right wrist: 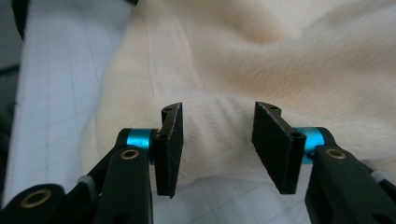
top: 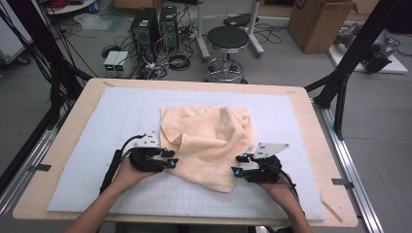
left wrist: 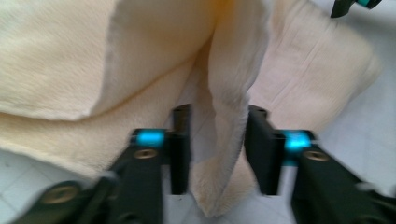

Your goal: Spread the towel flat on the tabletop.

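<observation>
- Lying rumpled on the white mat (top: pixel 87 145) of the worktop (top: pixel 63 126), the cream towel (top: pixel 209 136) has loose folds that could drag or bunch if either side is pulled unevenly.
- The left gripper (left wrist: pixel 217 140) stands spread, with an upright flap of towel between its jaws but no pad pressing it; closing now risks catching only that thin edge, which could slip free.
- The right gripper (right wrist: pixel 217 140) is also spread, over a ridged hem at the towel's near side, nothing pinched; pressing too low could trap the mat along with the cloth.
- Both sit close to the towel's near corner, so a lift from here could leave the far side heaped.
</observation>
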{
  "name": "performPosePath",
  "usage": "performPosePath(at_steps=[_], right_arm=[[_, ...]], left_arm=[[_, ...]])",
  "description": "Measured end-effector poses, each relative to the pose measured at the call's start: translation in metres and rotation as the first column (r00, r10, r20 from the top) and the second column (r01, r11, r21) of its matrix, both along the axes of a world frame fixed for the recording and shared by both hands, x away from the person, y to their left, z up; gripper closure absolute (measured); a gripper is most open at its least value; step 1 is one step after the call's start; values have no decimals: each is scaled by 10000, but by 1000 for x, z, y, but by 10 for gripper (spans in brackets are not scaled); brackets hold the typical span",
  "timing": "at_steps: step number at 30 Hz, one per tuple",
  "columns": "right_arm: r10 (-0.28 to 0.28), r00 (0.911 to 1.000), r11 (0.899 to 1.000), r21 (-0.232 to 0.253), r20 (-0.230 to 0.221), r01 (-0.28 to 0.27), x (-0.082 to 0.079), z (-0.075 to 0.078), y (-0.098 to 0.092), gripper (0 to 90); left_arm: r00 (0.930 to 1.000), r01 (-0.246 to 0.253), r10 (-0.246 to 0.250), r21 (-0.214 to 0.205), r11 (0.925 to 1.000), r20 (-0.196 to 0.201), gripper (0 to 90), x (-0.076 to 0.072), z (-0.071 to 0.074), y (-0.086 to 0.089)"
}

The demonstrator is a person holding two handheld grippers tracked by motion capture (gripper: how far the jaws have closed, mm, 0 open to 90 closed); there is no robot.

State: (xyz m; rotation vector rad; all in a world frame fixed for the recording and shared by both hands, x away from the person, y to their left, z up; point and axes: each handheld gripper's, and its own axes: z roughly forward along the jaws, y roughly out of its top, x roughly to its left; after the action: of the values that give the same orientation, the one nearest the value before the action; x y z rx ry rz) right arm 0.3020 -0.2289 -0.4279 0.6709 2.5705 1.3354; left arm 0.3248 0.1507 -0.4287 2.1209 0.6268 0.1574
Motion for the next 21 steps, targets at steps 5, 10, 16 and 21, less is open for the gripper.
performPosePath(at_steps=[5,10,16,21], right_arm=[[-112,9997,9982,-598,-211,99,12,-12,13,686],[327,9989,9963,-790,-332,-353,14,-13,23,896],[806,9967,9959,-414,66,-802,-2,4,27,897],[193,9976,9998,18,665,-195,-3,19,16,876]], left_arm=[[9996,-272,269,-304,9992,-121,861,-1,-2,5],[9992,-389,397,-726,9966,90,863,-14,11,22],[9976,-463,524,-1268,9908,455,863,-41,32,43],[9857,-1359,1456,-1112,9845,845,863,-54,37,71]])
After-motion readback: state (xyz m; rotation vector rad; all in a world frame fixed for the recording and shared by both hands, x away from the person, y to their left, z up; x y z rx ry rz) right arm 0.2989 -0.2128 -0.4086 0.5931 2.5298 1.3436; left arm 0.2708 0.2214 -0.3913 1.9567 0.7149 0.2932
